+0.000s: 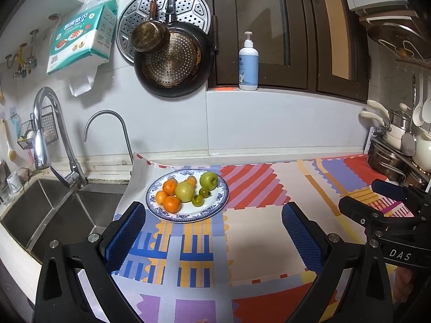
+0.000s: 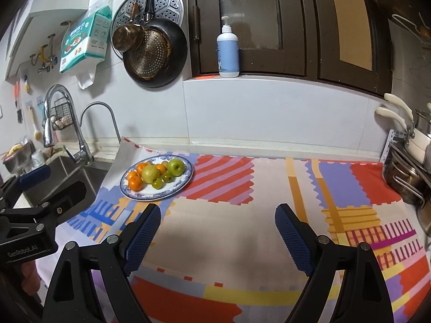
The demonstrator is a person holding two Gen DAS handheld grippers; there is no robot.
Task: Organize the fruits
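Left gripper (image 1: 214, 231) tilted slightly downward, jaws spread wide, nothing between the blue pads (image 1: 125, 239). Right gripper (image 2: 216, 228) just beside it on the right, likewise angled down, jaws wide apart and empty, blue pads (image 2: 293, 235) bare.

The left tool (image 1: 214, 238) hangs over the counter (image 1: 258, 231) with its jaws standing wide apart and nothing between them; its blue pads (image 1: 125, 235) frame a stretch of the patterned cloth (image 1: 242, 183) that covers the counter. Just beyond the left pad, a blue-rimmed plate (image 1: 215, 206) sits on the cloth near the sink (image 1: 54, 215). On it lie two green apples (image 1: 184, 191), several oranges (image 1: 171, 204) and a few small green tomatoes (image 1: 197, 200), crowded together. The right tool (image 1: 388, 196) enters from the right edge. A pump bottle (image 1: 248, 63) stands on the window ledge, and a dark pan (image 1: 173, 66) hangs on the wall above the plate.
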